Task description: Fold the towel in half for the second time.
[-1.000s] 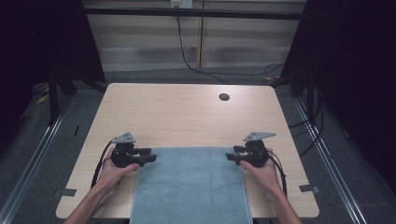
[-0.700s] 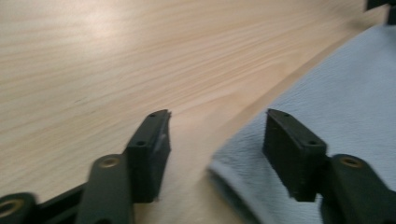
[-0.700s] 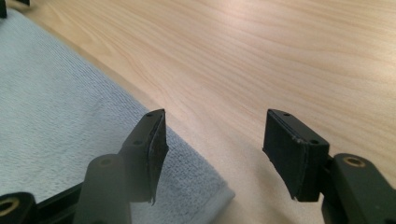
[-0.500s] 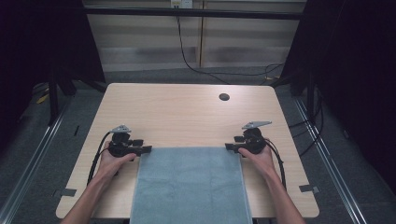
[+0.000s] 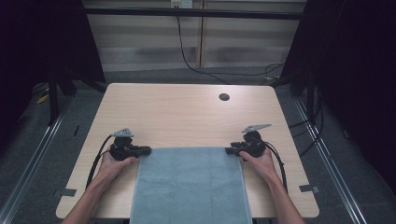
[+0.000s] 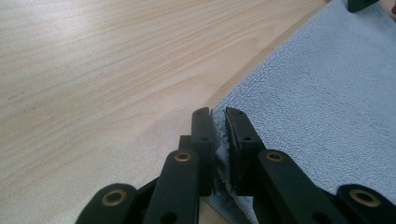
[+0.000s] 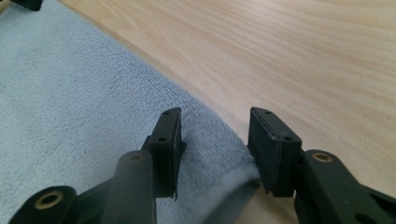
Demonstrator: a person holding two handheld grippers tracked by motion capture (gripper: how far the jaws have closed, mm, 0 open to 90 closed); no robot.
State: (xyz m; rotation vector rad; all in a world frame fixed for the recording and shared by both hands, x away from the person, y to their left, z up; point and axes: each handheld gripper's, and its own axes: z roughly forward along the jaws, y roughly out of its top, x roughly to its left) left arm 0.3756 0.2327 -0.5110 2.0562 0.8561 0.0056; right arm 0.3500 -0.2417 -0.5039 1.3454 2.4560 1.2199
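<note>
Towel: the blue-grey terry towel (image 5: 190, 184) lay flat on the near half of the table (image 5: 187, 116), its near end running over the table's near edge, its far edge straight between my 2 grippers.
Left gripper: my left gripper (image 6: 218, 122) was clamped on the towel's far left corner, the nap pinched between its jaws.
Right gripper: my right gripper (image 7: 215, 122) stood with jaws apart, straddling the far right corner; I saw no cloth pinched.
Open room: bare wood ran from the towel's far edge to the table's far edge, with narrower strips at either side.
Surfaces: pale wood grain, smooth; looped soft pile; matte black jaws with brass rivets.
Hole: 1 round dark grommet hole (image 5: 224, 97) sat near the far edge, well apart from the towel.
</note>
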